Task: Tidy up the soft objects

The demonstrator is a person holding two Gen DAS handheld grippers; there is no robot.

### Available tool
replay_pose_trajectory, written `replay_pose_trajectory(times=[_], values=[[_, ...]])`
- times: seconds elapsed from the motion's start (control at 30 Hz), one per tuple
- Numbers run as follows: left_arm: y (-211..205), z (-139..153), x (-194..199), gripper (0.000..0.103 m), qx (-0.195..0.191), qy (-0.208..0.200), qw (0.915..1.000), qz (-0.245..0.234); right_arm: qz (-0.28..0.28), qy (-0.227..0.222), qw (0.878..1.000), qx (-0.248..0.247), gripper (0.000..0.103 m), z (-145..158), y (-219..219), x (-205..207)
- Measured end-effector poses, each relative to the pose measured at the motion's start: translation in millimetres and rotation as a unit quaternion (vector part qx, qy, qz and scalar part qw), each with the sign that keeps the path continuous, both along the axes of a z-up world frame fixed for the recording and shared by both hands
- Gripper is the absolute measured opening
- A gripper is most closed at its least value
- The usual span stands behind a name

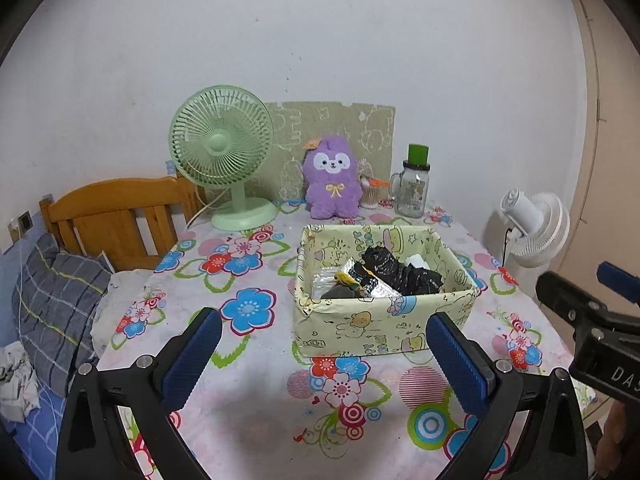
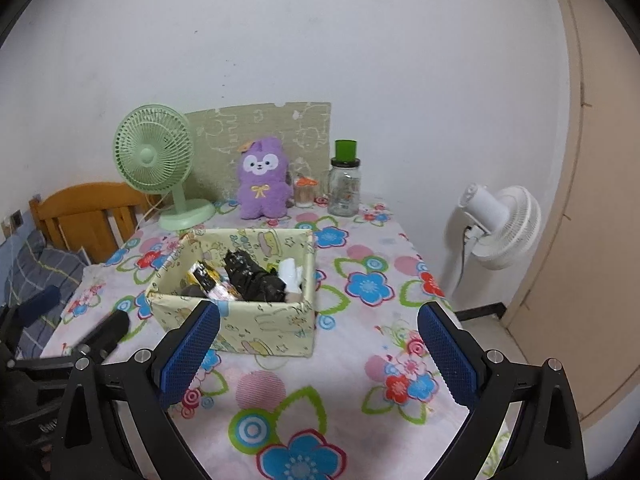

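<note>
Bedroom in a home. Wooden bed headboard (image 1: 116, 216) and plaid pillow (image 1: 56, 308) lie left of the tool. Ahead, a floral-clothed table (image 1: 248, 360) bears a green desk fan (image 1: 224, 152)

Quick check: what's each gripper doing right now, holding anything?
Left gripper: open, jaws wide apart, holding nothing.
Right gripper: open, jaws wide apart, holding nothing.

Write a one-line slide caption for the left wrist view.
Open left gripper hovers before a patterned box of wrappers on the floral table; a purple plush sits behind.
</note>
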State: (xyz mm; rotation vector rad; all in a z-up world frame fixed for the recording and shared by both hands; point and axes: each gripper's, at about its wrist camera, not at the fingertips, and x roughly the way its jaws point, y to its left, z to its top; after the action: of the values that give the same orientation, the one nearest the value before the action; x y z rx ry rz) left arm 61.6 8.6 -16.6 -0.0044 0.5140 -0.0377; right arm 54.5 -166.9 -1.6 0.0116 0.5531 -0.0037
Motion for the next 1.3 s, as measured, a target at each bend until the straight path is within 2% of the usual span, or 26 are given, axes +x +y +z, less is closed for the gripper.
replay_pose_trajectory(times=[0.13,0.6,1.3], values=[[4,5,-8,0.103,-0.007,-0.007,0.9999,0.009,-0.003,-0.002,1.000,-0.010,0.100,0,0,-10],[2,9,-29,0.103,-0.023,-0.016,0.9996,-0.001,0.006,-0.024,1.000,0.011,0.101,8,-5,-32],[-4,18,-37,0.103,-0.017,-0.027,0.9995,-0.007,0.008,-0.034,0.999,0.021,0.101,14,-10,-39]])
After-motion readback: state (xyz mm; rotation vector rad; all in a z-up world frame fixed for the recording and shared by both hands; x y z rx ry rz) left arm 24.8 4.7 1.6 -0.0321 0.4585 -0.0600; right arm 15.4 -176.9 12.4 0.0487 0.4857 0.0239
